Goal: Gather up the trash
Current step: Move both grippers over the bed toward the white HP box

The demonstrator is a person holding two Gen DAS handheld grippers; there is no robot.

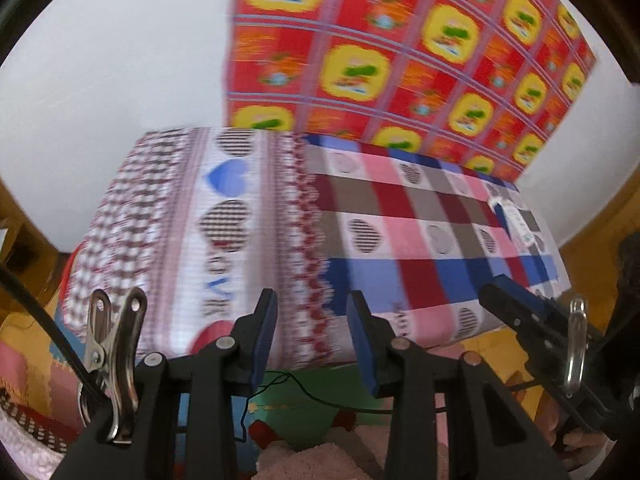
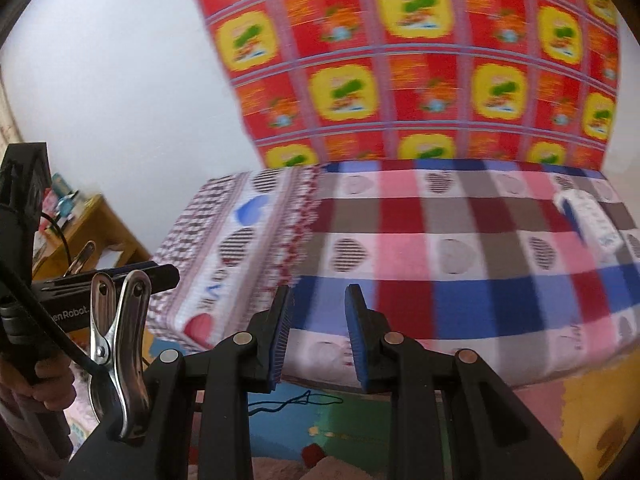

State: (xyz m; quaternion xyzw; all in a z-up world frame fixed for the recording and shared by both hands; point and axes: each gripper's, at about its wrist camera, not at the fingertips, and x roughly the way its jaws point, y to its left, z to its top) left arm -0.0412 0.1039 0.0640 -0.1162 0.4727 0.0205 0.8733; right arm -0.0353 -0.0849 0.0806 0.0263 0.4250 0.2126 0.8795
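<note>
A white and blue wrapper (image 2: 592,220) lies on the right side of a table under a checked cloth with hearts (image 2: 400,248); it also shows in the left wrist view (image 1: 516,220). My left gripper (image 1: 312,304) is open and empty, in front of the table's near edge. My right gripper (image 2: 320,296) is open and empty, also at the near edge, well left of the wrapper. The right gripper shows at the right of the left wrist view (image 1: 520,308), and the left gripper at the left of the right wrist view (image 2: 152,272). Both views are blurred.
A red and yellow patterned sheet (image 2: 420,60) hangs on the white wall behind the table. A wooden shelf with small items (image 2: 88,228) stands at the left. Coloured floor mats (image 2: 320,420) and a thin dark thread (image 2: 296,400) lie below the table's edge.
</note>
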